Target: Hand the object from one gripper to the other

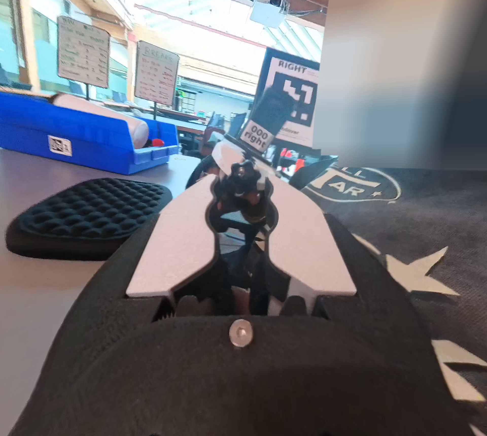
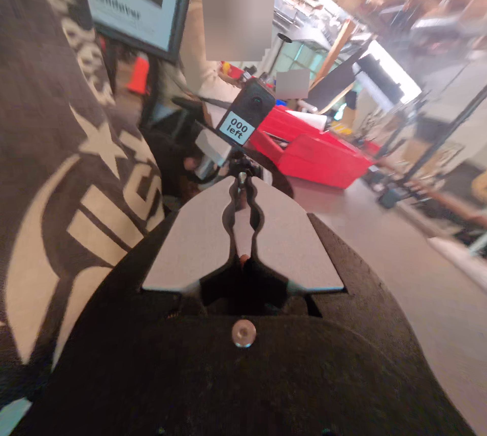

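A small black object (image 1: 241, 192) with a star knob and a metal screw stem is held in the air between both grippers. My left gripper (image 1: 240, 186) has its white fingers closed around the object's black body. My right gripper (image 2: 242, 182) is nearly fully closed, its fingertips pinching the thin metal stem (image 2: 242, 177) of the object (image 2: 246, 166). The two grippers face each other tip to tip. The right gripper (image 1: 237, 157) shows beyond the object in the left wrist view, and the left gripper (image 2: 224, 151) shows beyond it in the right wrist view.
A grey table (image 1: 39, 291) lies below. A black dimpled pad (image 1: 89, 212) and a blue bin (image 1: 87, 133) sit to the left. A red bin (image 2: 316, 157) stands at the back. A person's dark printed shirt (image 1: 408, 238) is close by, and a framed marker board (image 1: 292, 91) stands behind.
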{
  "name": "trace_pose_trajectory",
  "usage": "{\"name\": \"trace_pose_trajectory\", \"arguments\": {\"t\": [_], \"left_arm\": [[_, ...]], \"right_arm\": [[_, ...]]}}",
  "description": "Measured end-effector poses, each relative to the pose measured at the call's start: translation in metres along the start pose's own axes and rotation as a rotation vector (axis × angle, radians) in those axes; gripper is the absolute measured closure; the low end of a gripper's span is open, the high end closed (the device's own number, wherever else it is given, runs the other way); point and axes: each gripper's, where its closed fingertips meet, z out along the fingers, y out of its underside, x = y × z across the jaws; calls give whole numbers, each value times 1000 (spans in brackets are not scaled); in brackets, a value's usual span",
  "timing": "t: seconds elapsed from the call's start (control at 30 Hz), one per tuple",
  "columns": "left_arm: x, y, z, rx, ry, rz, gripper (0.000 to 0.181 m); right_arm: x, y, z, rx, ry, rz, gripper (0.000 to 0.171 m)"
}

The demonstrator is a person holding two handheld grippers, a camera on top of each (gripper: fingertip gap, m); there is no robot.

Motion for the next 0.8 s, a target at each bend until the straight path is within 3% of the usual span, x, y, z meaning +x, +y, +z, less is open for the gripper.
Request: {"name": "trace_pose_trajectory", "arguments": {"t": [0.13,0.33,0.63,0.8], "left_arm": [[-1,-4,-2,4,-44,120,147],[-4,-4,-2,10,-64,119,150],[-4,0,0,-7,-33,24,160],[-6,-5,-2,39,-2,-97,159]], "right_arm": [[6,-3,-3,40,-102,414,165],[1,4,0,20,-174,595,165],[-2,7,2,-13,-153,501,165],[7,4,1,-2,9,138,147]]}}
